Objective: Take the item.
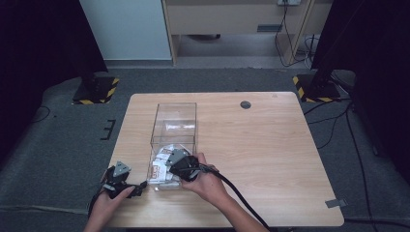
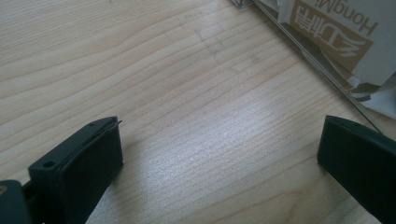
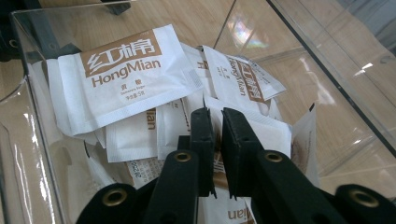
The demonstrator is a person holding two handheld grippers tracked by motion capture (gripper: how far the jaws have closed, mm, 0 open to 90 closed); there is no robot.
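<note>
A: Where does the clear plastic box [image 1: 175,126] stand?

B: On the wooden table [image 1: 270,154], toward its left half, running from the near edge away from the person. White HongMian sugar sachets [image 3: 123,79] lie heaped at the box's near end; its far end is bare.

A: And the right gripper [image 3: 215,140]?

B: It reaches down into the box's near end, among the sachets. Its jaws stand almost together, a thin slit between them, with a sachet edge at the tips. Whether they truly pinch it, I cannot tell.

A: The left gripper [image 2: 219,154]?

B: Just left of the box, low over the bare table. Its jaws gape wide with nothing between them. The box wall and a sachet behind it show off to one side.
</note>
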